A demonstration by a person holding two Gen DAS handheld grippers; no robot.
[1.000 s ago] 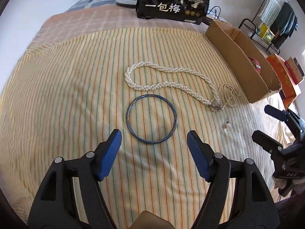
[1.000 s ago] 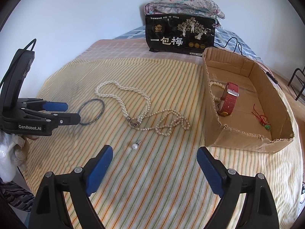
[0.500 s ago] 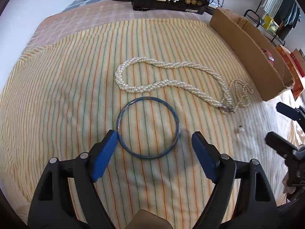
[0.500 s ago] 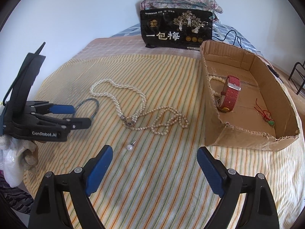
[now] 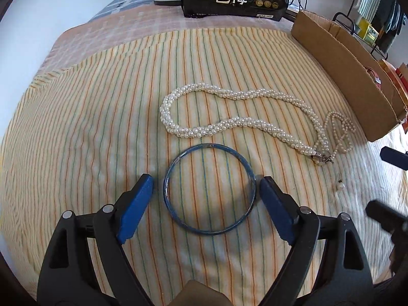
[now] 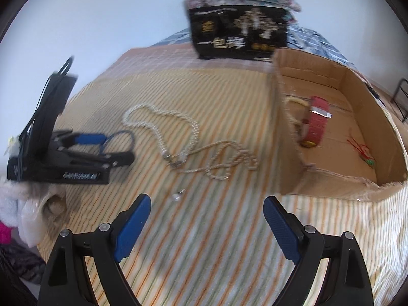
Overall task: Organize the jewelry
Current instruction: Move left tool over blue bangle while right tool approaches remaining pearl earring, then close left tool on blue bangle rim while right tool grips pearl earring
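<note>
The left gripper (image 5: 206, 191) hangs over the striped bedspread (image 5: 84, 132), and its jaws have just been opening. They now stand wide apart on either side of the blue bangle (image 5: 209, 188), which lies flat between the blue pads (image 5: 135, 209) without touching them. Just past the bangle, toward the far edge of the bed, lies the twisted pearl necklace (image 5: 229, 125), and a small pearl earring (image 5: 340, 185) sits alone near the right edge. The left view shows only the outside wall of the cardboard box (image 5: 341, 76) at the right edge. The right view is blurry, but it looks down into the cardboard box (image 6: 288, 117) and shows a red watch (image 6: 316, 122) and a small red cord charm (image 6: 362, 153) on its floor. The right gripper (image 6: 206, 219) has its jaws wide apart too, with nothing between them, over bare bedspread near the front edge. A black snack bag (image 6: 239, 33) stands at the far edge.
</note>
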